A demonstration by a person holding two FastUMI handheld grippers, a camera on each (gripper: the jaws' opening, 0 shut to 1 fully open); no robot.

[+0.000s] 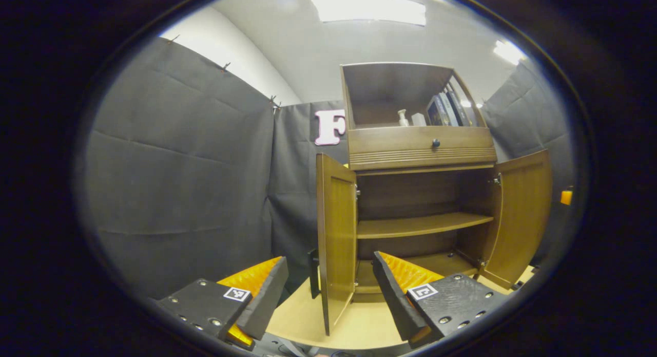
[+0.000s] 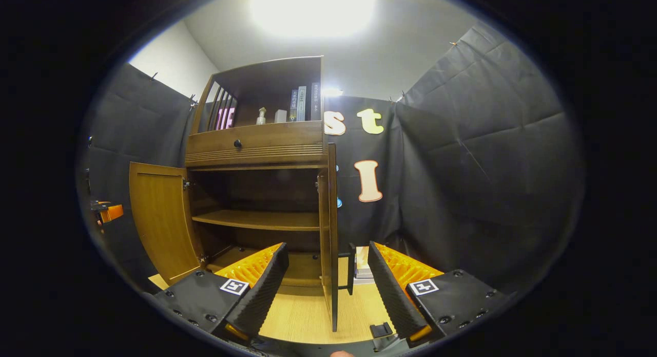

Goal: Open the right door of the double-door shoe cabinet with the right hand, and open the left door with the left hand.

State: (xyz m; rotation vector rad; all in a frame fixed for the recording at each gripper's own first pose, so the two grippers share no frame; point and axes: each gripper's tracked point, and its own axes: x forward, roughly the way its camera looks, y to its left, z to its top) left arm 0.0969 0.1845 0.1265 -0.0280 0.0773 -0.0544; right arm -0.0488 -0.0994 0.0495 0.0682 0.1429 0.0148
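Note:
The brown shoe cabinet (image 1: 421, 149) has both doors swung out. In the left gripper view its left door (image 1: 336, 239) stands edge-on between my left gripper's (image 1: 328, 290) spread fingers, untouched, with its black handle (image 1: 313, 272) on the outer face. The right door (image 1: 521, 213) hangs wide at the far side. In the right gripper view the right door (image 2: 331, 233) stands edge-on between my right gripper's (image 2: 328, 285) open fingers, with gaps on both sides and its handle (image 2: 350, 267) facing right. The left door (image 2: 161, 223) is angled outward.
Inside the cabinet is a bare middle shelf (image 1: 421, 224). Above it sit a drawer with a knob (image 1: 435, 142) and a top shelf with books (image 2: 303, 104) and a small bottle (image 1: 403, 118). The floor (image 2: 308, 311) is light wood; black cloth walls close in on both sides.

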